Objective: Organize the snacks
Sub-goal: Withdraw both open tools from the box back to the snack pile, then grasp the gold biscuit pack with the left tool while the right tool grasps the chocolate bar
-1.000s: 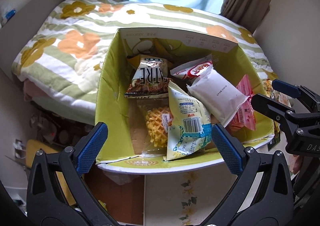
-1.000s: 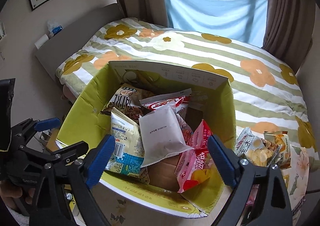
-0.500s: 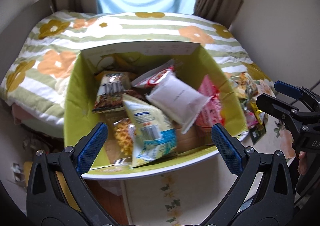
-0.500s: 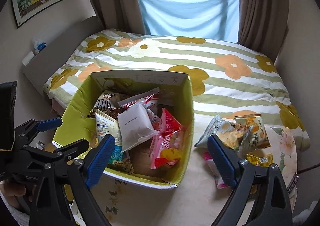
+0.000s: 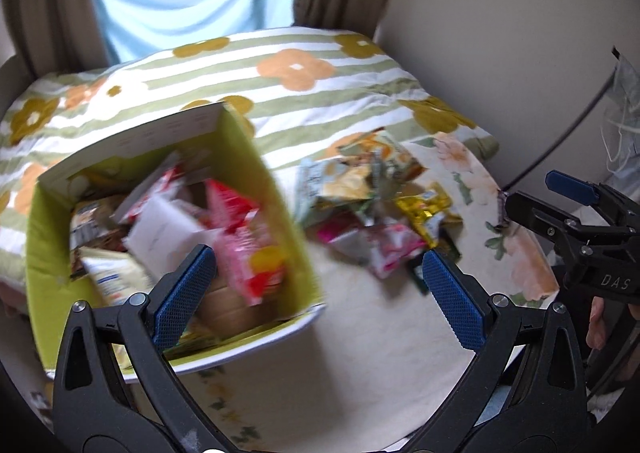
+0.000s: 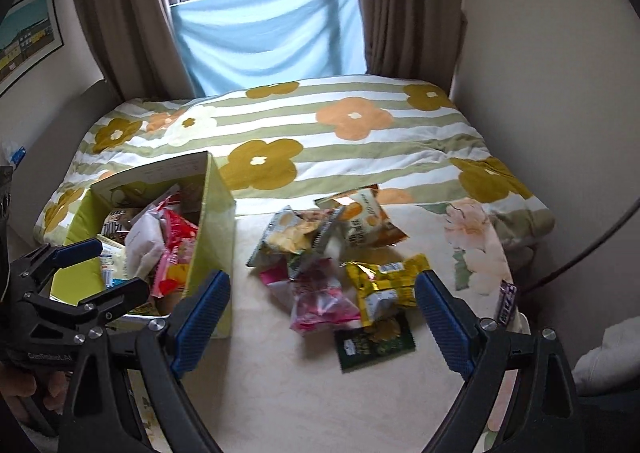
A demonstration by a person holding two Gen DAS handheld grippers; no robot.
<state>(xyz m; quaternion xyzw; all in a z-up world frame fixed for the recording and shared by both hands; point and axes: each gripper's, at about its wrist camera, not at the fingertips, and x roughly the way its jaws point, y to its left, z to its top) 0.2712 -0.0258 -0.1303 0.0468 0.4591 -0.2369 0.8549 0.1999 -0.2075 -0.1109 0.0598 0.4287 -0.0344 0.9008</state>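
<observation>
While both jaws gape empty, loose snack packets (image 6: 340, 265) lie beyond; box (image 6: 216, 213) left.

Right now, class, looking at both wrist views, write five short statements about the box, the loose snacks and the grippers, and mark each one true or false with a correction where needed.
1. The green box already holds several snack packets. True.
2. The right gripper is clamped on a packet. False: its jaws stand open, with nothing between them.
3. A yellow packet lies on the table outside the box. True.
4. The left gripper holds the white packet. False: it is open and empty; that packet lies in the box.
5. The dark green packet is inside the box. False: it lies on the table.
</observation>
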